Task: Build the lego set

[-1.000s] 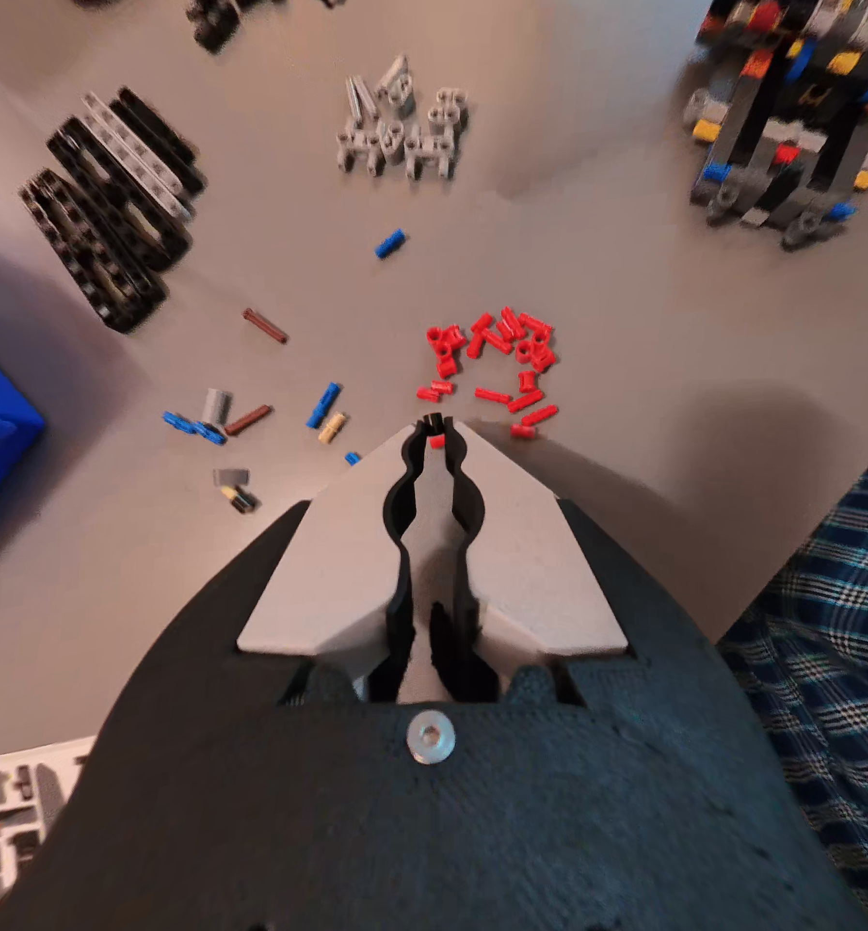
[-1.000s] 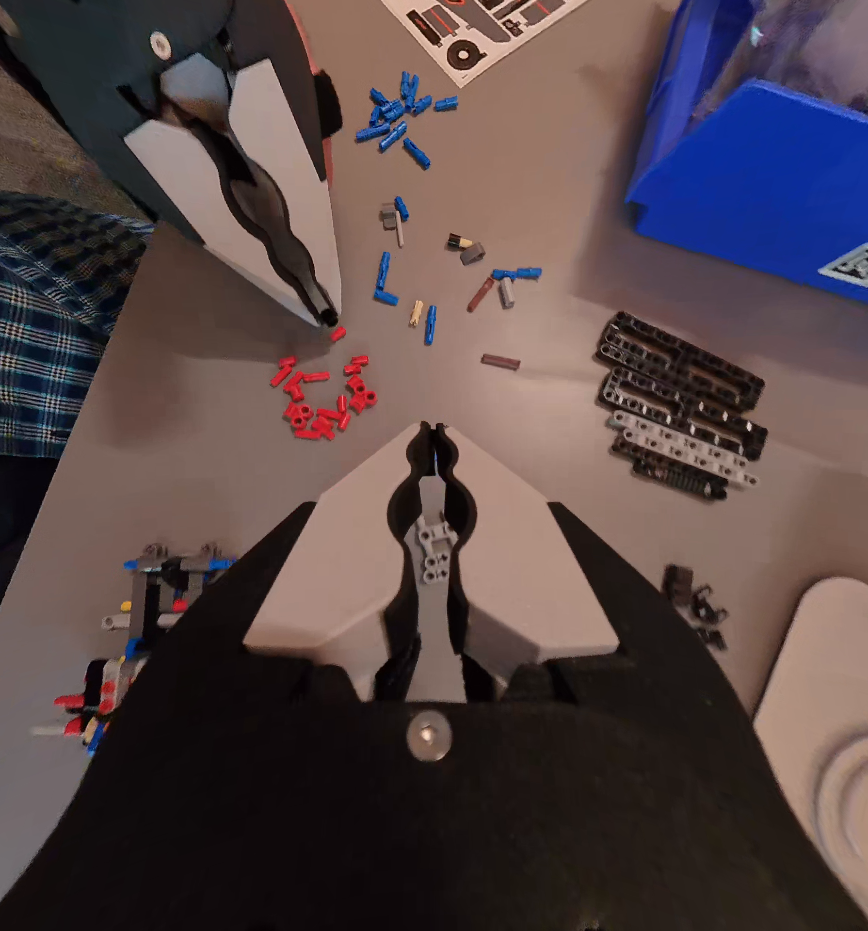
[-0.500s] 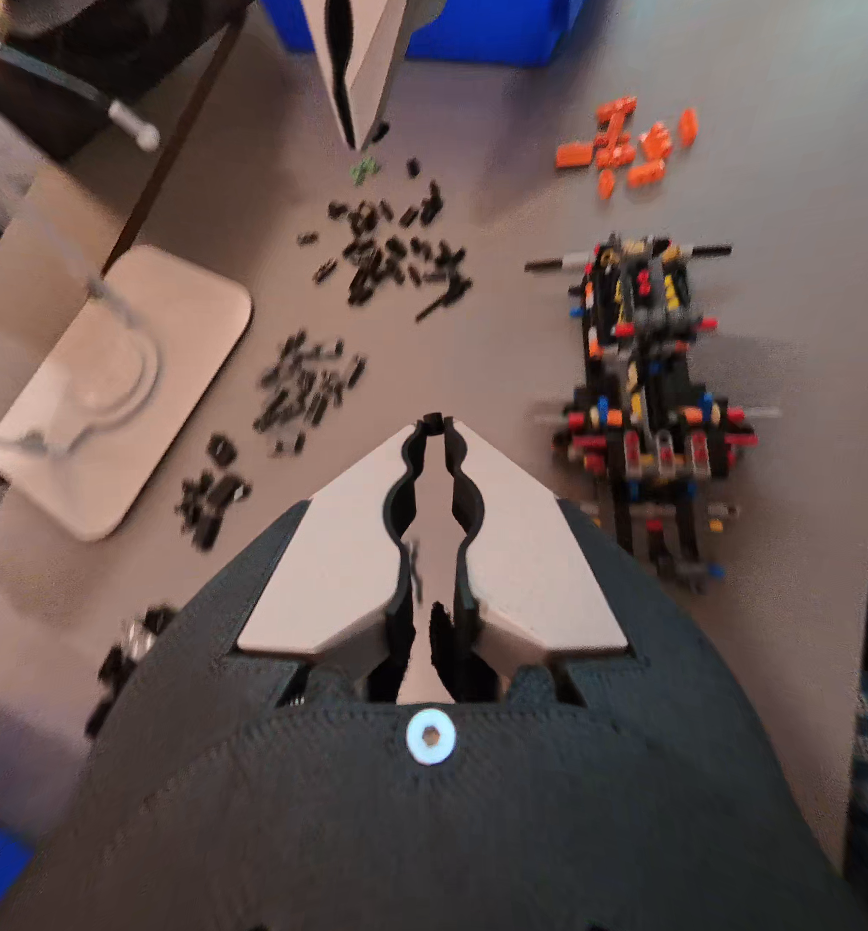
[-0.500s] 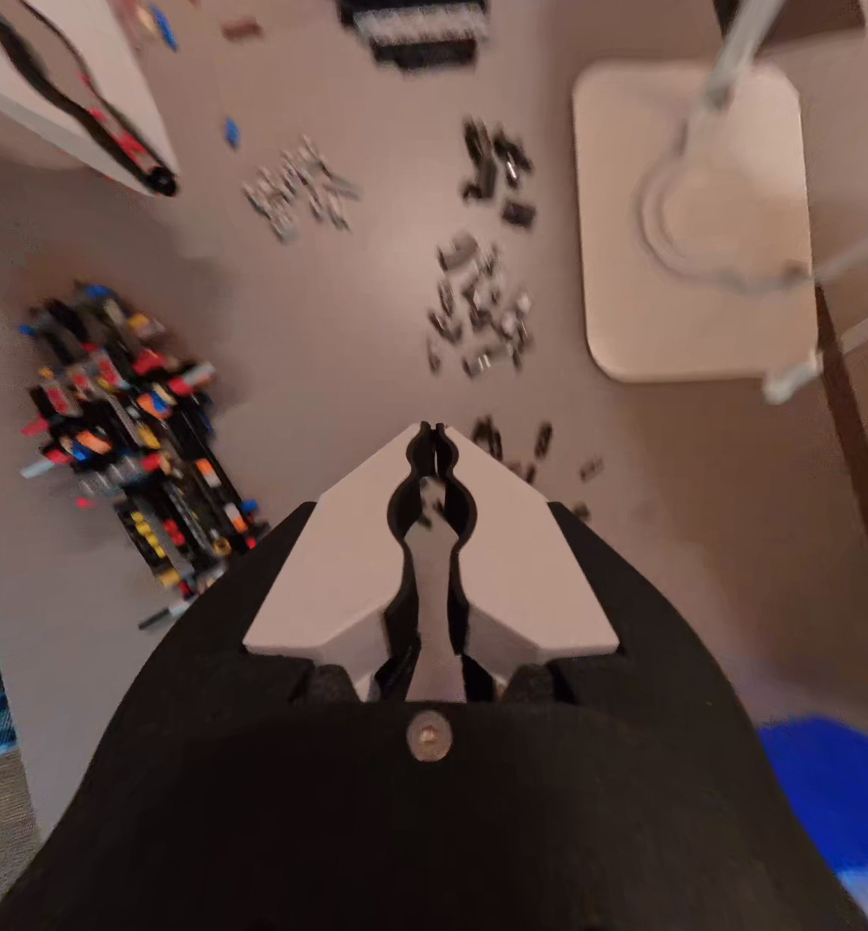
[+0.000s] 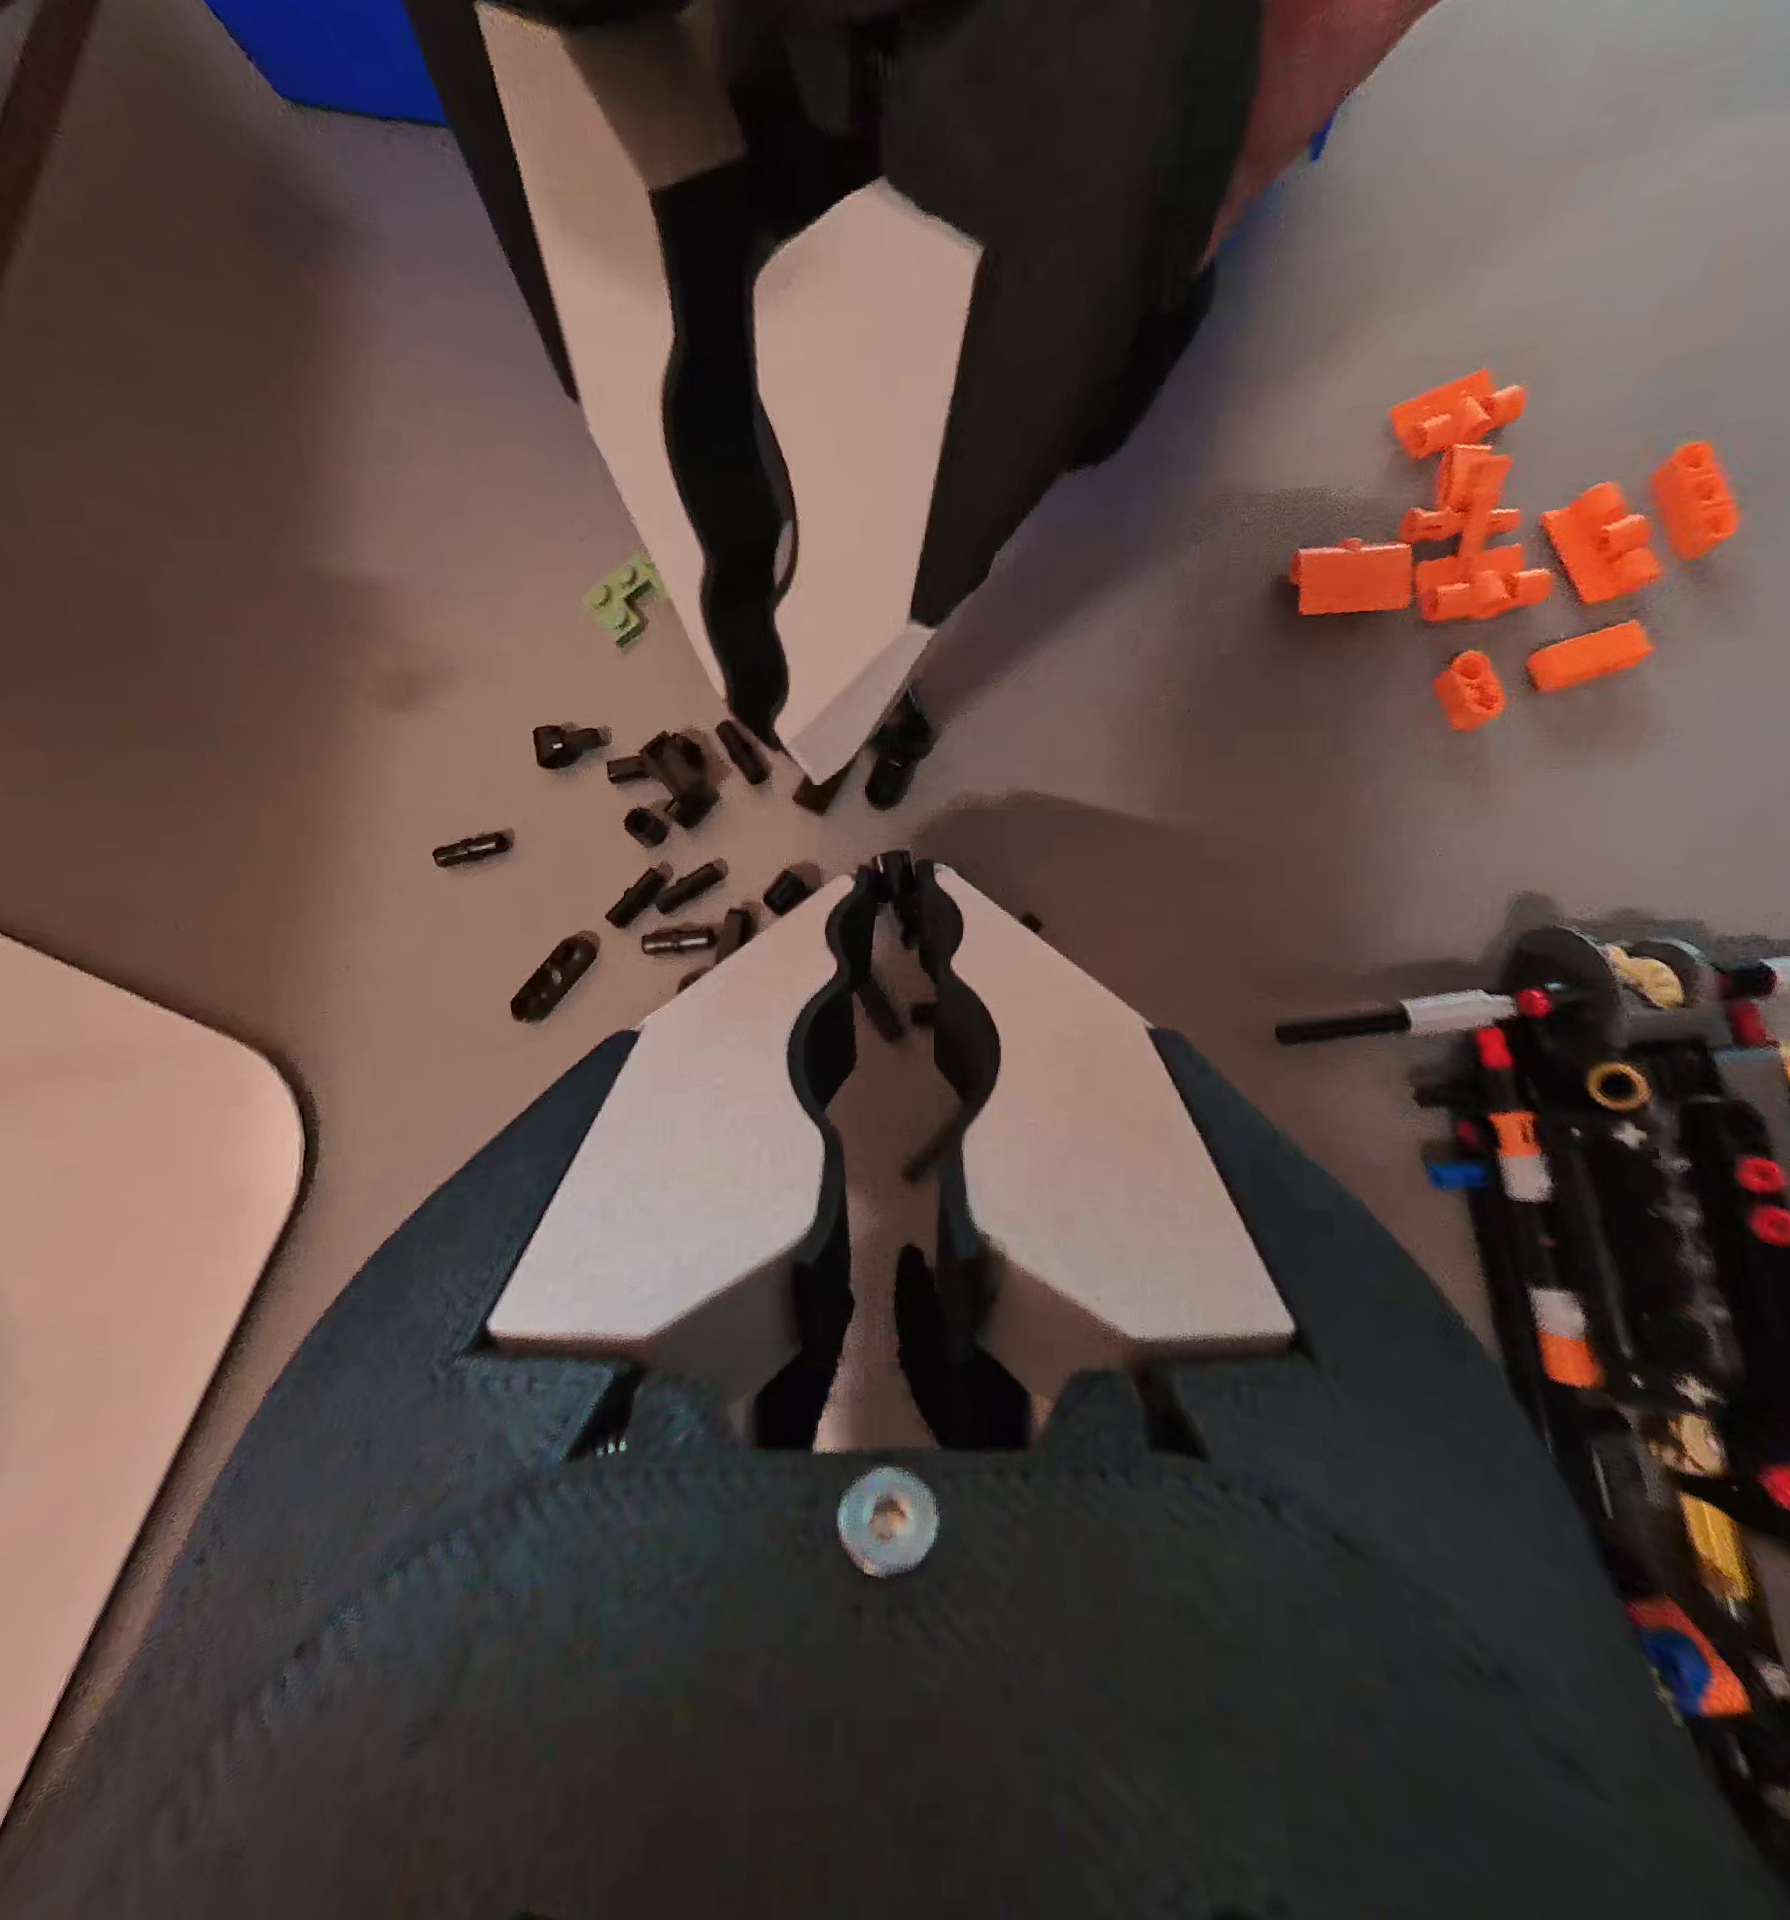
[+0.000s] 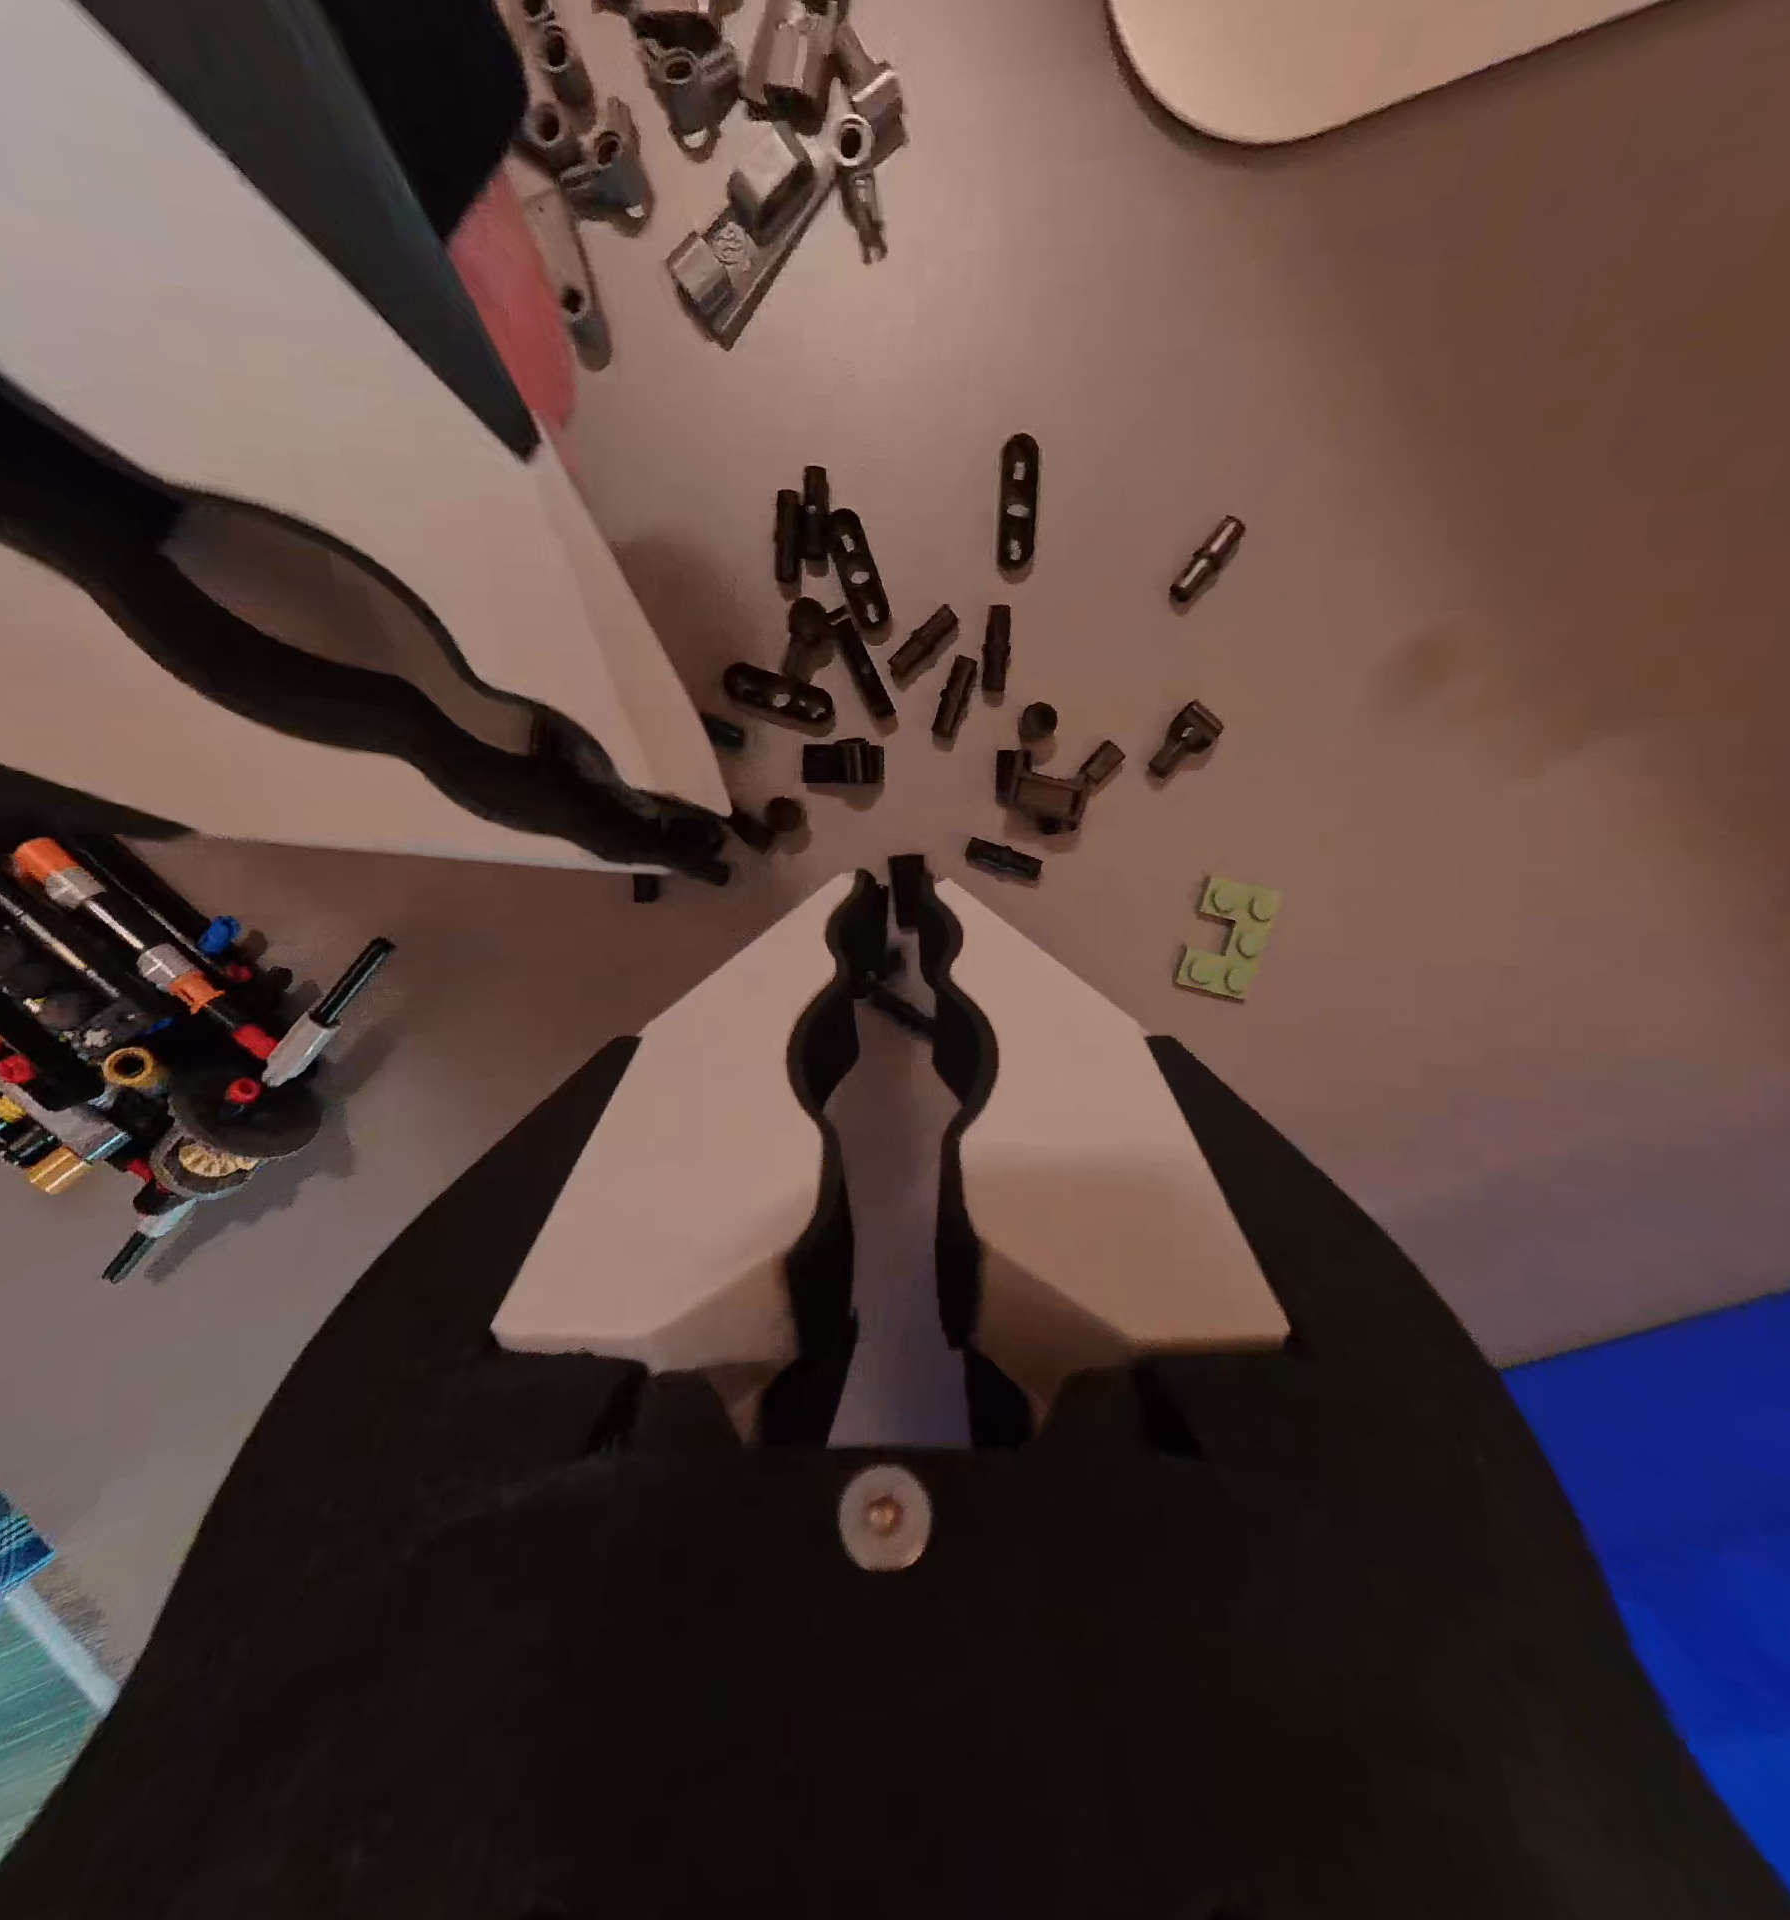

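Small black pins and connectors (image 5: 662, 790) lie scattered on the grey table; they also show in the right wrist view (image 6: 870, 644). My left gripper (image 5: 896, 878) is shut on a small black pin at its tips, low over the near edge of this pile. My right gripper (image 6: 901, 888) has a small black piece pinched between its nearly shut tips. The two grippers face each other, tips a short way apart: the right gripper (image 5: 782, 743) comes in from the top, the left gripper (image 6: 709, 836) from the left. The partly built black model (image 5: 1639, 1195) lies to the right; it also shows at the left of the right wrist view (image 6: 91, 1039).
Orange pieces (image 5: 1493, 540) lie at the far right. A lime green plate (image 6: 1229, 940) lies beside the black pile. Grey connectors (image 6: 745, 156) lie further off. A white stand base (image 5: 91, 1195) and a blue bin (image 6: 1701, 1507) border the area. Both grippers' tips are close together, under 4 cm apart. The lime green plate (image 6: 1229, 940) lies around 7 cm away from my right fingertips. Look for it in the left wrist view (image 5: 635, 588) too.
Both grippers swung away from the red and blue pins, across the table to the black pile, and dropped low. They now meet tip to tip there.
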Available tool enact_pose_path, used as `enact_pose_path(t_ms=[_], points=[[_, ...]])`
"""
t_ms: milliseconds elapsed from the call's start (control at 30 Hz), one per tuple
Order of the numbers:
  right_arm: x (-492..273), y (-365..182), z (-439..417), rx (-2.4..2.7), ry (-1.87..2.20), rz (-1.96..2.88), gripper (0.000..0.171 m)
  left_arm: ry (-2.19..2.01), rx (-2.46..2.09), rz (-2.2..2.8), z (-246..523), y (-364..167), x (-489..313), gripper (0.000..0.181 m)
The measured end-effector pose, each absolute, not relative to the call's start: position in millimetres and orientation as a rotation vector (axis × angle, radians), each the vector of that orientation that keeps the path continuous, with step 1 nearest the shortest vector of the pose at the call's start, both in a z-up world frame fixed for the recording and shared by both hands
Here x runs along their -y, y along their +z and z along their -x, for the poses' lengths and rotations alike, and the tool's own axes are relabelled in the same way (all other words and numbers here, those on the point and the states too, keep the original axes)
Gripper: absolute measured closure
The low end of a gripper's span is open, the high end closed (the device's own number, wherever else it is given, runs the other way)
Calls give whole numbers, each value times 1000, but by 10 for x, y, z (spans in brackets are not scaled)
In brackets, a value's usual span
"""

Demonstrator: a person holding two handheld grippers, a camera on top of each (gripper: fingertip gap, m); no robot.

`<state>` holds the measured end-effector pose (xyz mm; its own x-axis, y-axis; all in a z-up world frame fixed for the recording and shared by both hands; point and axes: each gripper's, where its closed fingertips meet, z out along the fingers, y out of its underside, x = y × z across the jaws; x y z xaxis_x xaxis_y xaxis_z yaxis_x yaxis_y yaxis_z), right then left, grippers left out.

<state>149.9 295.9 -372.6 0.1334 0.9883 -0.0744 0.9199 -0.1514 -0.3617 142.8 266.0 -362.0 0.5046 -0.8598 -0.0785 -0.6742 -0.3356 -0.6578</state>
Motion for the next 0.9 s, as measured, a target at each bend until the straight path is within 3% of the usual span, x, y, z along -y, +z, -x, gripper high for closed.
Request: enact_pose_path(t_ms=[67,233,467,733,900], points=[[-2967,-3734,-1493,1877,459,2192,162,-380,-1240,2114,-1458,-3652,-2705,174],[-3019,-3690,-1488,1862,439,2164,171,-339,-1248,2113,-1439,-3702,-2795,168],[-2899,-3371,-1388,1853,487,2044,171,-290,-1184,2084,-1144,-3376,-2712,179],[-2334,-2818,-846,1978,663,1755,166,-124,-1060,2020,-251,-2593,-2052,178],[-1655,-2786,-290,2178,769,1543,158,86,-921,2093,701,-2502,-1391,180]])
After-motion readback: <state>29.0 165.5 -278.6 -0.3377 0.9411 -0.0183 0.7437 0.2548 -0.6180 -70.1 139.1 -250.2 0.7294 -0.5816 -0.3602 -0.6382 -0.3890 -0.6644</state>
